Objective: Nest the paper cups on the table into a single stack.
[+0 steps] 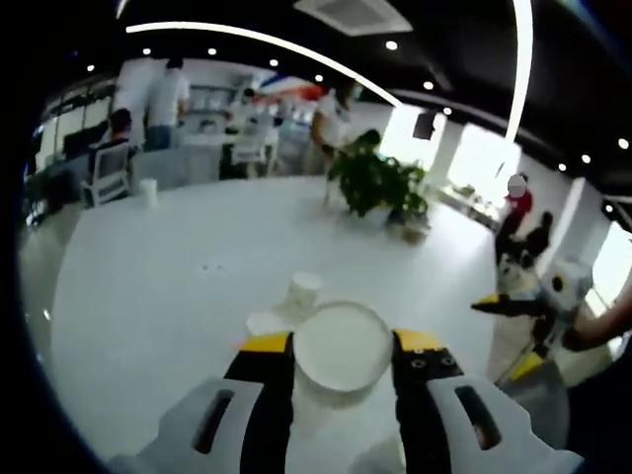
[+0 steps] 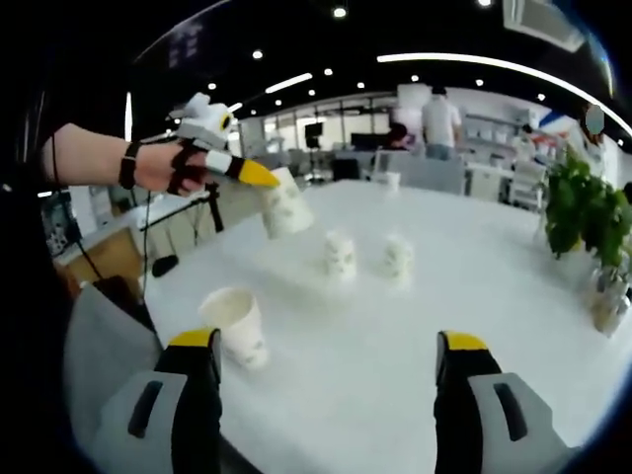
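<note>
My left gripper [image 1: 343, 342] is shut on a white paper cup [image 1: 341, 348], whose open mouth faces the camera. In the right gripper view that same gripper [image 2: 259, 178] holds the cup [image 2: 286, 209] in the air above the table's left side. Two small cups [image 2: 339, 254] [image 2: 398, 255] stand on the white table [image 2: 474, 286] beyond it. An upright cup [image 2: 237, 326] sits close to the left jaw of my right gripper [image 2: 326, 355], which is open and holds nothing. In the left gripper view, two cups [image 1: 304, 288] [image 1: 267, 323] stand just past the held one.
A potted plant [image 2: 583, 207] stands at the table's right edge. One more cup [image 2: 392, 181] sits at the far end. The right gripper [image 1: 509, 336] and a hand reach in at the right of the left gripper view. People and chairs are beyond the table.
</note>
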Tool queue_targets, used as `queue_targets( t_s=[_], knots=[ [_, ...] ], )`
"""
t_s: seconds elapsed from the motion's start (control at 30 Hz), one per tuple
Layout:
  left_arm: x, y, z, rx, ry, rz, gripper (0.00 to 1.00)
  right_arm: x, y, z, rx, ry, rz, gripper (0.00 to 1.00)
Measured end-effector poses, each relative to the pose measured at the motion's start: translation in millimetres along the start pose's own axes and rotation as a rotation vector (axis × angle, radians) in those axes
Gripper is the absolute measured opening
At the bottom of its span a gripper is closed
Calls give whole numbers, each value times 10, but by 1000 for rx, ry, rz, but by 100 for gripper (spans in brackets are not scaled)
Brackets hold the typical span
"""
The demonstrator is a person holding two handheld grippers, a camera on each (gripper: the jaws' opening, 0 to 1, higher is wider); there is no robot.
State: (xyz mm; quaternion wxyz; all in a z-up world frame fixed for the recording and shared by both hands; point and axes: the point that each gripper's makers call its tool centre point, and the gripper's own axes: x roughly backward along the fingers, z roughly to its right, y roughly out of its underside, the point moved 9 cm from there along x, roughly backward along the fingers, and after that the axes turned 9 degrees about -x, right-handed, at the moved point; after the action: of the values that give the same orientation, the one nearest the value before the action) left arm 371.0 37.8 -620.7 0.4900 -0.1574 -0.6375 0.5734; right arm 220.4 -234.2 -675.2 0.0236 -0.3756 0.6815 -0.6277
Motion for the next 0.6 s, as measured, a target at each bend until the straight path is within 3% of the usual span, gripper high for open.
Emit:
queue_targets(
  t_s=[0.37,0.6],
  knots=[
    [-43,-41,221,-1,59,14,37,-53,-84,-49,-1,-25,5,83],
    [-74,-87,357,-13,108,32,37,-152,-148,-135,-25,-91,5,70]
  ],
)
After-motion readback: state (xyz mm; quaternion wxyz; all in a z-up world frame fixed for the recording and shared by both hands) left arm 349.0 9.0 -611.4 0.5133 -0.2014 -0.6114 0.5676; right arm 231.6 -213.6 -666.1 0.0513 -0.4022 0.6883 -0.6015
